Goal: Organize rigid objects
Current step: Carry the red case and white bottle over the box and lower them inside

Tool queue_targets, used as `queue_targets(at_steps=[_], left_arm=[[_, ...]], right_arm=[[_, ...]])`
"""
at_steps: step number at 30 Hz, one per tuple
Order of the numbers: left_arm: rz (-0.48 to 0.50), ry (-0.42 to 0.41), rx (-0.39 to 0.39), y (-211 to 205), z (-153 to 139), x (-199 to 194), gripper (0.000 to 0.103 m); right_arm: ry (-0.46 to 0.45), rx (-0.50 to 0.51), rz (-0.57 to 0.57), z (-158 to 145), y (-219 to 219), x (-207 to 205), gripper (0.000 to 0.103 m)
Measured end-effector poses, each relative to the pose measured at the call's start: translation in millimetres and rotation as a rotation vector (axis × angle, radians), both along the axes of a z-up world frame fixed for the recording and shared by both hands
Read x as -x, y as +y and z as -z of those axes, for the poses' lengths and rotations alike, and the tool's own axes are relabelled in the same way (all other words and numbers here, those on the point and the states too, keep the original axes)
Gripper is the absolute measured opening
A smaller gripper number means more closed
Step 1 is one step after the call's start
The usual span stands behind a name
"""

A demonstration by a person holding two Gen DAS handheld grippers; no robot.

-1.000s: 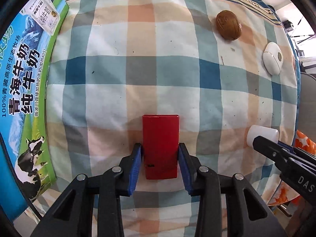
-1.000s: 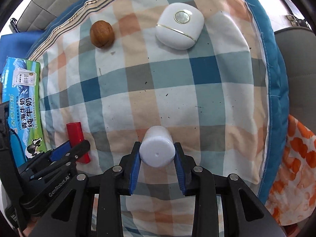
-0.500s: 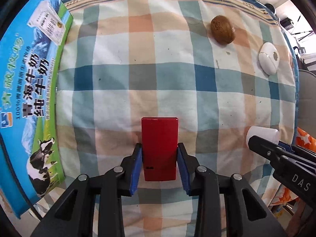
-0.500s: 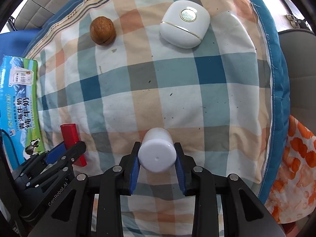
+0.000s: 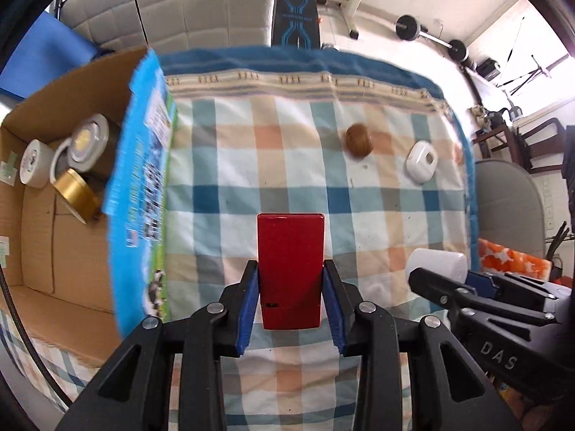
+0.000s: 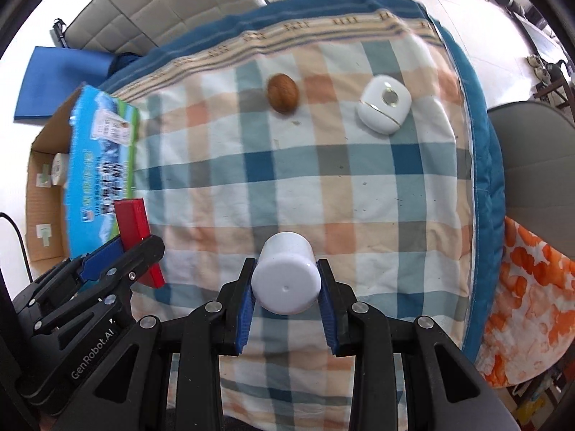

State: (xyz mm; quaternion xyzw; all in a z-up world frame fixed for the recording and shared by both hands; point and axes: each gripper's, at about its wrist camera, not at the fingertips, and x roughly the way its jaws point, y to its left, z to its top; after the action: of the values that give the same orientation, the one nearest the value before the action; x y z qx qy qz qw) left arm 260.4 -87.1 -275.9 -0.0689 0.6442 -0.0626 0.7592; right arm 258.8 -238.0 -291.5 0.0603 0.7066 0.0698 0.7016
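My left gripper (image 5: pixel 290 298) is shut on a flat red box (image 5: pixel 290 265) and holds it above the checked cloth (image 5: pixel 287 165). It also shows in the right wrist view (image 6: pixel 134 233). My right gripper (image 6: pixel 285 294) is shut on a white cylinder (image 6: pixel 286 278), seen in the left wrist view (image 5: pixel 436 265) too. A brown walnut (image 6: pixel 283 92) and a white rounded case (image 6: pixel 383 108) lie on the far part of the cloth. An open cardboard box (image 5: pixel 32 215) with a blue milk-carton flap (image 5: pixel 143 186) stands at the left.
Inside the cardboard box lie a gold tin (image 5: pixel 76 195), a silver-lidded tin (image 5: pixel 88 143) and a white roll (image 5: pixel 34 163). A grey chair (image 6: pixel 532 151) and orange fabric (image 6: pixel 528 294) are right of the table. Gym gear stands behind.
Both grippers have lifted with their objects and tilted up. The view now reaches the cardboard box's inside and the room behind. The walnut and the white case have not moved.
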Motion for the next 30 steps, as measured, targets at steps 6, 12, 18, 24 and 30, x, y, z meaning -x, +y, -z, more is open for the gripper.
queue_targets(at_steps=[6,12,18,24,30], left_arm=[[-0.008,-0.077,0.002,56,-38,10,0.031],[-0.038,-0.122,-0.032,126,-67,25,0.031],[-0.078,-0.126,-0.057,199,-78,31,0.031],[-0.131,-0.079,-0.032,272,-60,24,0.031],[-0.149,0.003,-0.022,323,-16,2,0.031]], right_arm=[[-0.058,0.011,-0.04,-44,51,8,0.034],[-0.085,-0.015,-0.075,-63,121,17,0.034],[-0.097,-0.062,-0.128,-73,211,21,0.034],[-0.068,-0.08,-0.17,-54,289,12,0.034],[-0.018,-0.04,-0.158,-6,331,-9,0.034]])
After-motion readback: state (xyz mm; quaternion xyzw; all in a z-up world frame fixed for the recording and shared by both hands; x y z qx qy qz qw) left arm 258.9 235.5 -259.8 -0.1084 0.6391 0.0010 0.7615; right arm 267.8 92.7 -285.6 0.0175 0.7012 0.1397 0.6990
